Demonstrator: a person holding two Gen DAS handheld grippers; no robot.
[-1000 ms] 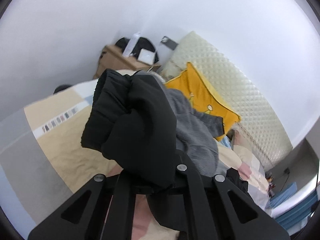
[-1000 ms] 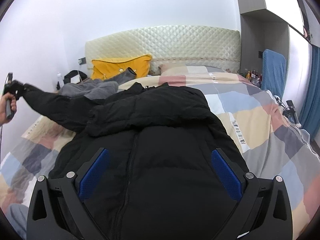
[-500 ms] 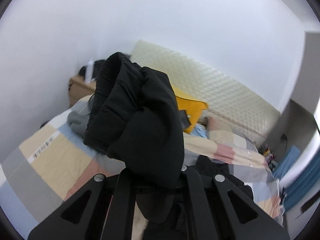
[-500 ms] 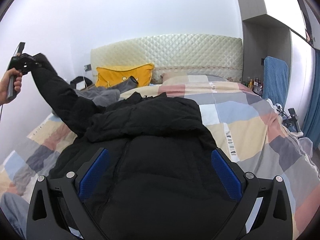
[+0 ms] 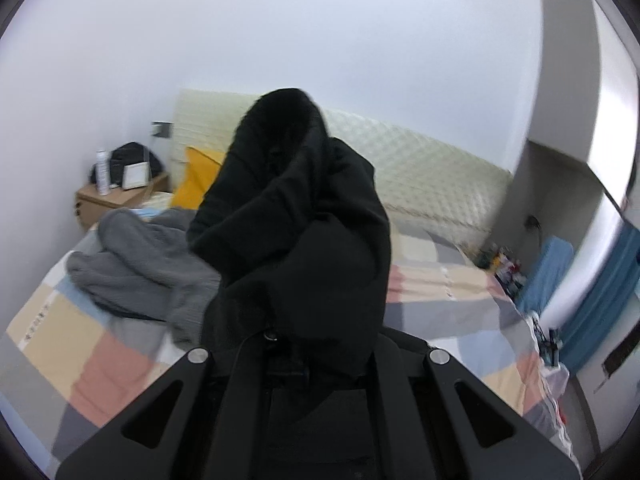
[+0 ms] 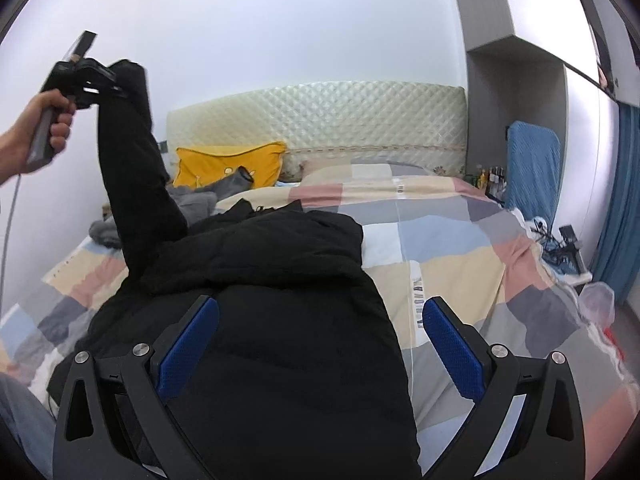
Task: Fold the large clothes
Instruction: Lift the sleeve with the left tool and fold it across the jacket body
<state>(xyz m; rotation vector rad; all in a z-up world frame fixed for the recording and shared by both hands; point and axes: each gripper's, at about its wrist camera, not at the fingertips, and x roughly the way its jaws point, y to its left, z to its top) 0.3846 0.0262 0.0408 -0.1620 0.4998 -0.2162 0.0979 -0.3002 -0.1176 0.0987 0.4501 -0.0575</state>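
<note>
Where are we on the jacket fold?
Early. Done: jacket laid out on the bed. In hand: left gripper is shut on the sleeve, held high. Right gripper hangs open above the body. Left: lay that sleeve across, then every fold.

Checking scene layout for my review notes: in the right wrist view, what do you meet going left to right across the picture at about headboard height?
Left gripper clamping the black jacket sleeve → yellow pillow → quilted headboard → blue towel → blue curtain.
</note>
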